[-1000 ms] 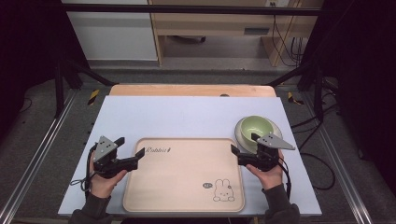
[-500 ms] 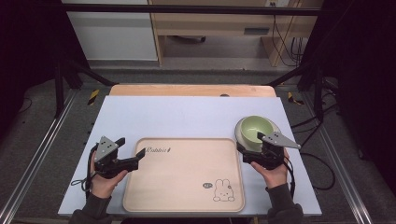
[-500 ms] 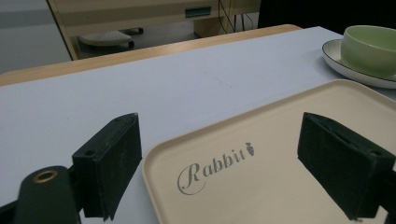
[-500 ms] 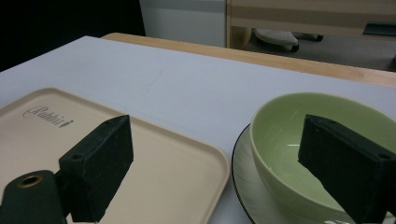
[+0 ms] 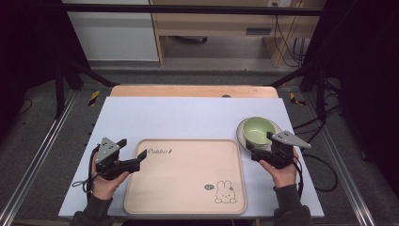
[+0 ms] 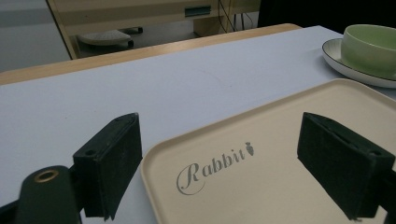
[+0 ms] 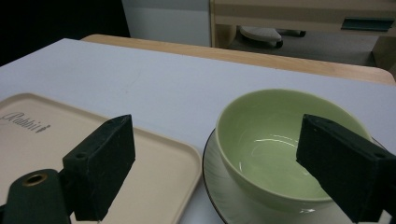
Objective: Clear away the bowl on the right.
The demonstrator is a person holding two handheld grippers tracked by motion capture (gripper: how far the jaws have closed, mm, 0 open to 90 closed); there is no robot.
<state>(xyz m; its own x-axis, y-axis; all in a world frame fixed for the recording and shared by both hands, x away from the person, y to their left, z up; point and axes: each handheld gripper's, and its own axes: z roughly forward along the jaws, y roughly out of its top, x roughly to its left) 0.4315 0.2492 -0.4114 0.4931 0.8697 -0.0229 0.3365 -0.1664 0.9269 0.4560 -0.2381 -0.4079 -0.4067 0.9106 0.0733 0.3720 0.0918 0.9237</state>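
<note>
While your right gripper [image 5: 261, 154] sits with its jaws spread wide and holding nothing, the green bowl [image 5: 259, 130] is right ahead of it at about 12 o'clock, on its white plate [image 5: 245, 140] at the table's 3 o'clock side. In the right gripper view the bowl [image 7: 285, 140] lies between the two pads [image 7: 100, 165], nearer the right one, with the tray corner [image 7: 182, 154] under the left one. Your right hand is clearly the nearer one. The bowl is round, so no long axis to line up; my read is you need one pad inside the rim and one outside, so shift slightly toward 1 o'clock before closing.

Your left gripper [image 5: 136, 161] is released too, jaws apart and empty, straddling the 9 o'clock edge of the tray [image 5: 188, 197] near the "Rabbit" lettering [image 6: 212, 165]. It is well apart from the bowl, so leave it parked
</note>
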